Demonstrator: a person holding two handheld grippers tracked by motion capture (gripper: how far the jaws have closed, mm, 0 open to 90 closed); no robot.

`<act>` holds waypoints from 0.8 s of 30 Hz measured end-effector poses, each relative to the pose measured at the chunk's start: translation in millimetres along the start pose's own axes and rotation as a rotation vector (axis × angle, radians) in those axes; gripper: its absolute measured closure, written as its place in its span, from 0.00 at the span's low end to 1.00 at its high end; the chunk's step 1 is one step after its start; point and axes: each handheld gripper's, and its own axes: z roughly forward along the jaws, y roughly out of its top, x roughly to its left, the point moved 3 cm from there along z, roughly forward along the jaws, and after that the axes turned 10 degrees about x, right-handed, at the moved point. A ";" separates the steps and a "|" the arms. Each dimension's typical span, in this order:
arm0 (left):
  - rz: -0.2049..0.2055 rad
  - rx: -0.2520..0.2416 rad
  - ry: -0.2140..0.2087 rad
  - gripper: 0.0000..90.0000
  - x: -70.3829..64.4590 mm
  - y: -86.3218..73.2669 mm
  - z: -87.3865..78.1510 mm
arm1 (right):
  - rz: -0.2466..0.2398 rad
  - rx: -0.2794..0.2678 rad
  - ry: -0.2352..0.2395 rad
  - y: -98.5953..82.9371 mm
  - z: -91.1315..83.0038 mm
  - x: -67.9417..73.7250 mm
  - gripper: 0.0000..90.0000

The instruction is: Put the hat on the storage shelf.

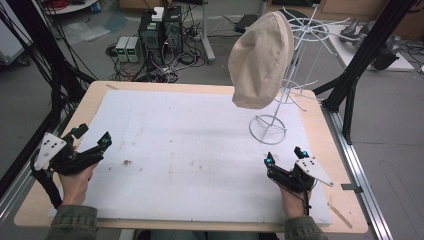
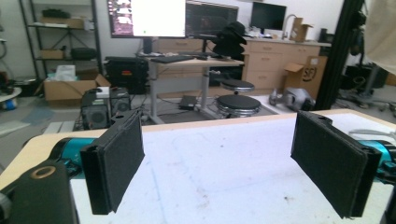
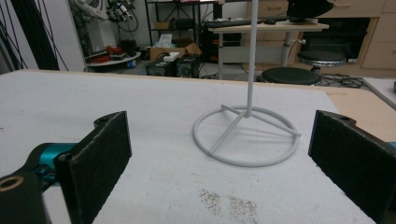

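- The person holds the left gripper (image 1: 92, 137) near the left edge of the table (image 1: 320, 120). Its jaws stand wide apart with nothing between them.
- The right gripper (image 1: 282, 154) sits near the front right of the table. Its jaws are spread wide too and hold nothing.
- A soft cream hat (image 1: 261, 60) hangs up high on a thin white wire stand (image 1: 268, 129). I think it hangs there so it keeps its round shape and stays off the table.
- The stand rests on a round ring foot at the back right of the white mat (image 1: 190, 145). The right gripper is near that ring and points at it, so the ring sits right between its jaws in the right gripper view (image 3: 246, 136).
- The left gripper is well apart from the hat and stand. I think both hands are just waiting, ready to reach for the hat.
- The white mat covers most of the wooden table. It has small brown crumbs and faint marks on it.
- Behind the table the floor holds computer boxes (image 1: 160, 32) and lots of tangled wires.
- Black frame bars stand at both sides of the table.
- Further back in the room there are desks, round stools (image 2: 238, 100), big screens, shelves and cardboard boxes.
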 end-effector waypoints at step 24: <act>-0.090 0.009 0.071 0.19 13.1 -49.5 -24.0 | 0.011 0.010 0.011 -1.1 -0.3 1.7 0.05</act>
